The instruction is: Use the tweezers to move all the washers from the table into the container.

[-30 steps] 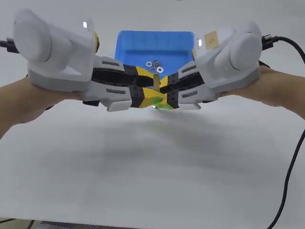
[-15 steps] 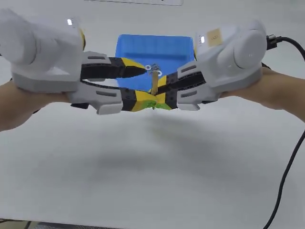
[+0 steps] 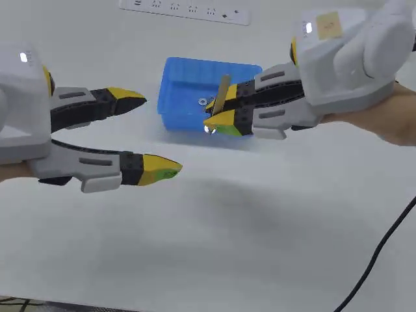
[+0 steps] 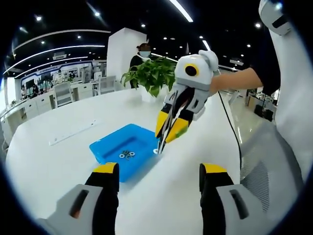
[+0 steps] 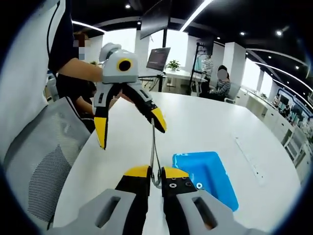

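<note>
A blue container (image 3: 188, 73) stands at the back of the white table with several washers (image 3: 205, 102) in it. My right gripper (image 3: 220, 121) is shut on the tweezers (image 3: 223, 95), which point down over the container's front wall. Something small glints at the tweezers' tip (image 3: 209, 130); whether it is a washer I cannot tell. My left gripper (image 3: 155, 134) is open and holds nothing, to the left of the container. The left gripper view has the container (image 4: 110, 147), washers (image 4: 128, 155) and tweezers' tip (image 4: 159, 147). The right gripper view has the tweezers (image 5: 154, 139) between my shut right gripper (image 5: 156, 175).
A white power strip (image 3: 185, 9) lies along the table's far edge. A black cable (image 3: 383, 244) trails off the right gripper across the table's right side. Bare white tabletop (image 3: 214, 234) spreads in front. A mesh chair (image 5: 44, 161), a plant (image 4: 151, 76) and people stand beyond the table.
My left gripper has opened, let go at the tweezers and drawn away to the left. The right gripper has carried the tweezers back toward the container.
</note>
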`<state>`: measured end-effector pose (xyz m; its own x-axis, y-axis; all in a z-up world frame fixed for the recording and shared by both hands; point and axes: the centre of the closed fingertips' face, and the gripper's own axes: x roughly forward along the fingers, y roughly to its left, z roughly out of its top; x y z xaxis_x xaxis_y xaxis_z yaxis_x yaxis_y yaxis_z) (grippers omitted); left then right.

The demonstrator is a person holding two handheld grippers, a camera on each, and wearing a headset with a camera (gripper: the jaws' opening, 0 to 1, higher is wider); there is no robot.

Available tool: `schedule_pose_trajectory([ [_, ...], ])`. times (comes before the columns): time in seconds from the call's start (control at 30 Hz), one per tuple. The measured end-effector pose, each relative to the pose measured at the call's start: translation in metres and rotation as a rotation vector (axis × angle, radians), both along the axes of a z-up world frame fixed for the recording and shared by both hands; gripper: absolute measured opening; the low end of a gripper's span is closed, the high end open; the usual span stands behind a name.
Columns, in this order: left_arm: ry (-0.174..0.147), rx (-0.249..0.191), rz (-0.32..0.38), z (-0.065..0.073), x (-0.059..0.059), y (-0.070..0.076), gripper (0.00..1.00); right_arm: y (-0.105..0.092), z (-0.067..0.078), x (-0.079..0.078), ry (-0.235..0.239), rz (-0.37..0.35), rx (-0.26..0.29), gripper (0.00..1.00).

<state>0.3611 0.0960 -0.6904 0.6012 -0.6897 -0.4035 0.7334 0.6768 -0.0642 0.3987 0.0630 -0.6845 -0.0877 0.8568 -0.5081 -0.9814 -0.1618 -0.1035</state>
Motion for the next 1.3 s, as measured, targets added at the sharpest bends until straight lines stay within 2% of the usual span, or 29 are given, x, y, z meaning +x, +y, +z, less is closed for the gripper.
schedule_pose_trajectory([
  [0.1,0.002,0.027,0.011,-0.001,-0.007,0.007,0.74,0.000,0.012,0.011,-0.023,-0.016,0.016,0.09],
  [0.2,-0.001,0.002,0.037,0.001,-0.010,0.012,0.77,0.001,0.018,0.023,-0.037,-0.031,0.018,0.09],
  [0.37,0.007,0.006,0.062,-0.003,-0.014,0.018,0.78,0.006,0.017,0.047,-0.064,-0.050,0.000,0.09],
  [0.4,0.013,0.003,0.062,-0.005,-0.016,0.018,0.79,0.008,0.013,0.054,-0.060,-0.055,-0.005,0.09],
  [0.5,0.019,0.004,0.067,-0.008,-0.018,0.021,0.80,0.010,0.002,0.065,-0.067,-0.059,-0.034,0.09],
  [0.6,0.028,0.000,0.086,-0.011,-0.019,0.027,0.80,0.014,-0.017,0.080,-0.063,-0.061,-0.068,0.09],
  [0.8,0.050,-0.008,0.115,-0.017,-0.021,0.036,0.80,0.022,-0.046,0.091,-0.043,-0.056,-0.103,0.09],
  [1.13,0.082,-0.016,0.147,-0.025,-0.024,0.041,0.80,0.022,-0.072,0.096,-0.028,-0.051,-0.132,0.09],
  [1.3,0.087,-0.010,0.144,-0.027,-0.024,0.039,0.80,0.019,-0.078,0.093,-0.022,-0.047,-0.145,0.09],
])
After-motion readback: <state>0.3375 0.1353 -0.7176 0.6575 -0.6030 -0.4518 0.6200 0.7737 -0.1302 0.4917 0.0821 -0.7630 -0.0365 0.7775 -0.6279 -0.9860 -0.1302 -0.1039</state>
